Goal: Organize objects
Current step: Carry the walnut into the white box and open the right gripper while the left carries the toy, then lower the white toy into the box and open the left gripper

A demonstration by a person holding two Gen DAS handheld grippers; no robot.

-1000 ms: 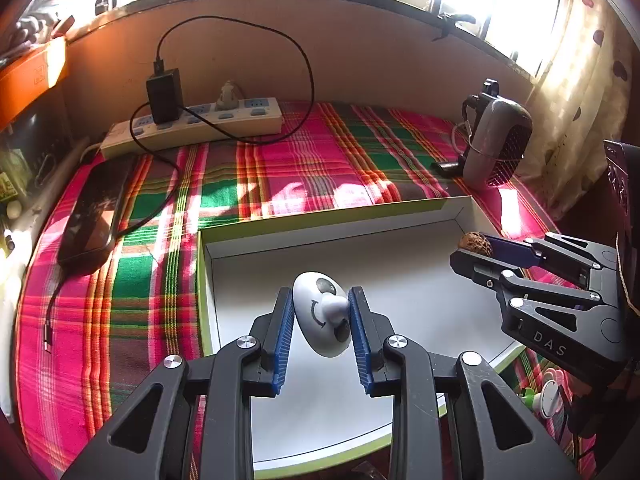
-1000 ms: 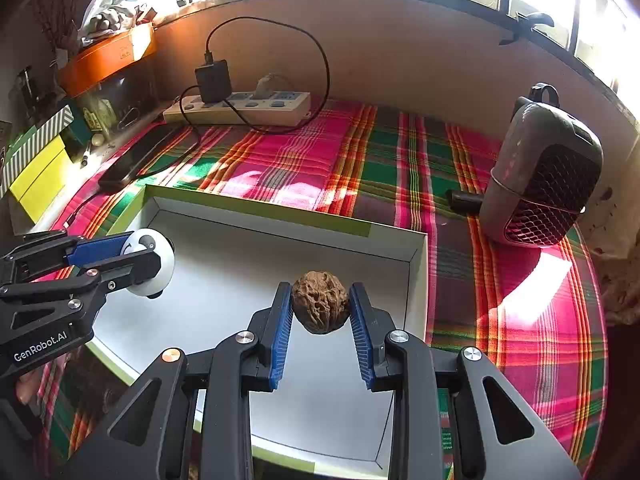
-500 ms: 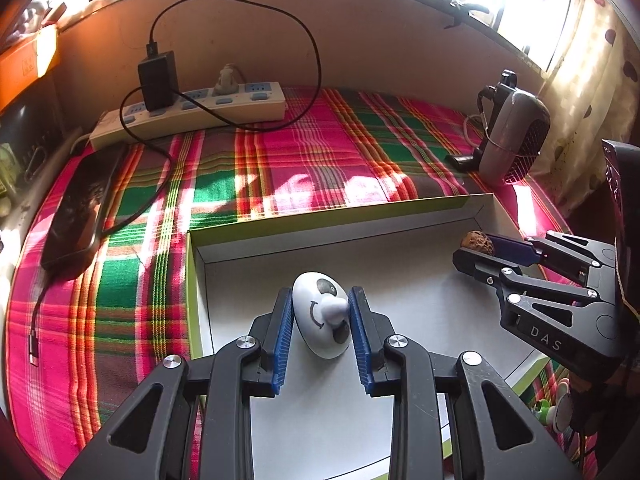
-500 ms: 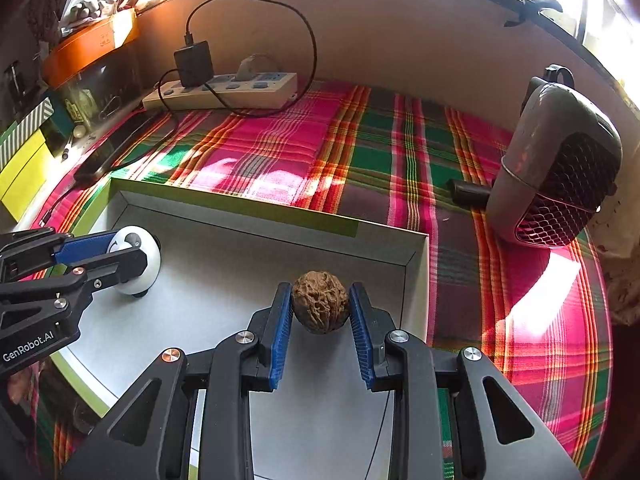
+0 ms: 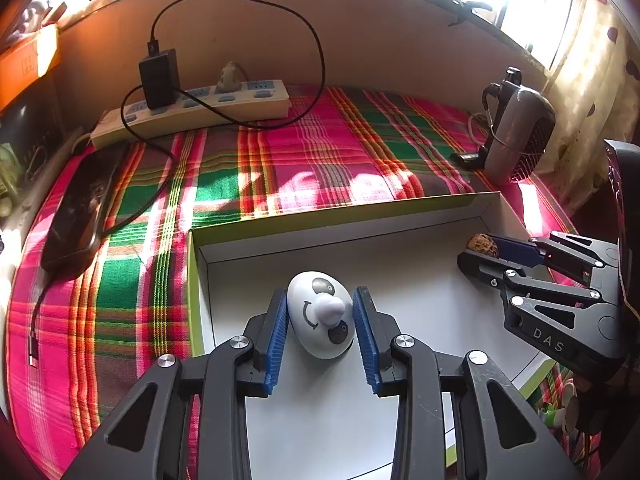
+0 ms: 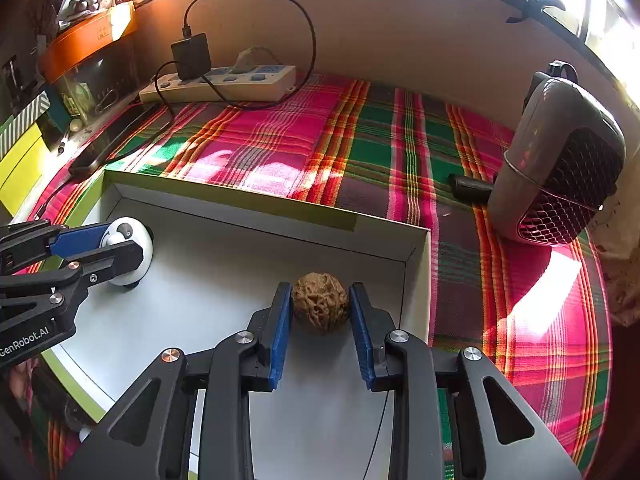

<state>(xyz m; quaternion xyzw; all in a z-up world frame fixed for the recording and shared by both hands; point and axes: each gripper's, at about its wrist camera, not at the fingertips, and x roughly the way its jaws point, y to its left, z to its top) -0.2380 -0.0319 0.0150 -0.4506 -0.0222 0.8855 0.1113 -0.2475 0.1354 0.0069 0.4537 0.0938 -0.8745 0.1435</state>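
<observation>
The egg toy is seen between the left gripper's fingers, which stand slightly apart from it; it appears rested on the tray floor. The walnut is touched on both sides by the right gripper's fingers, though a firm clamp cannot be confirmed. Rolling is judged the risk: both objects are rounded. The egg's long axis runs forward along the fingers, narrow end away, face upward. No long axis is noted on the walnut.

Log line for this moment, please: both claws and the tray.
left claw: around egg toy, grip unclear | right claw: shut on walnut | both items low inside white tray
</observation>
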